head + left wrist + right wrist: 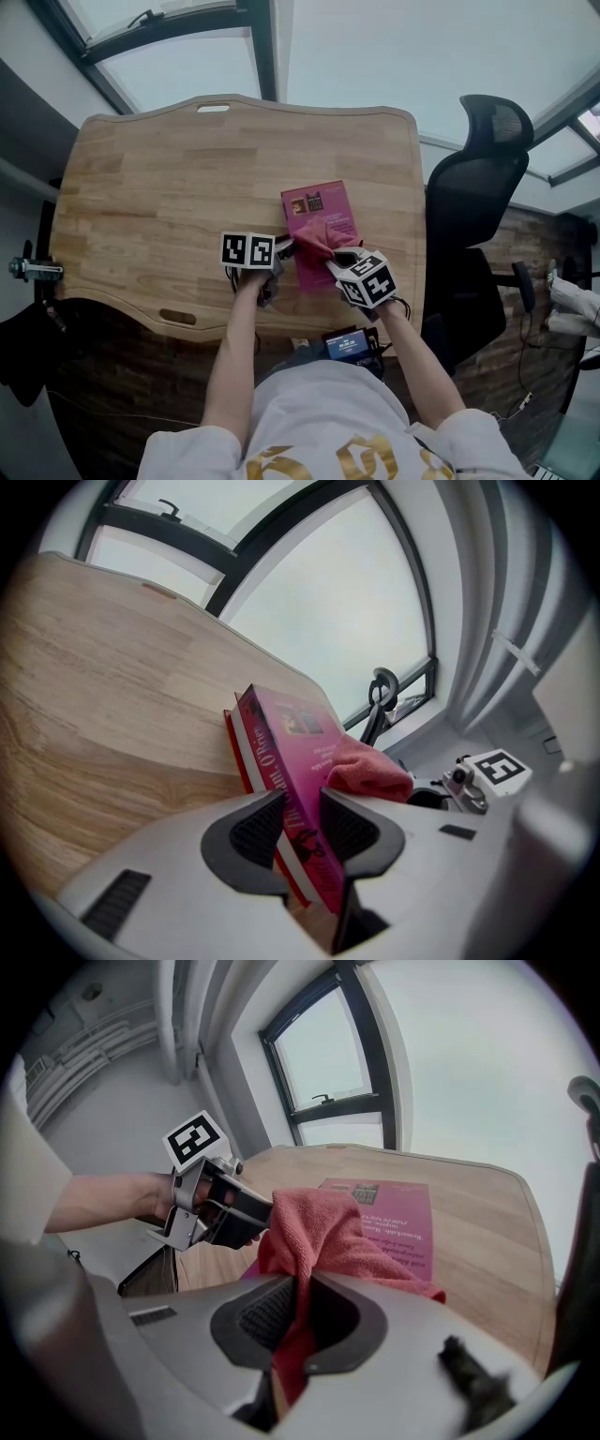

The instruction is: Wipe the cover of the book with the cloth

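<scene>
Head view: cloth (322,234) in hand-held gripper (337,255)

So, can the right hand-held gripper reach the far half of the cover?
Probably yes: the right hand-held gripper, shut on the cloth, is over the book; its far half looks bare, and the left hand-held gripper clamps only the near edge.

The worktop (150,197) is a pale wooden board with rounded corners and visible plank grain, filling the upper middle of the head view. A narrow slot (213,109) is cut near its far edge, at top centre, and a second slot (177,317) near its front edge, lower left. A magenta book (317,202) lies right of centre, nearer the front edge.
</scene>
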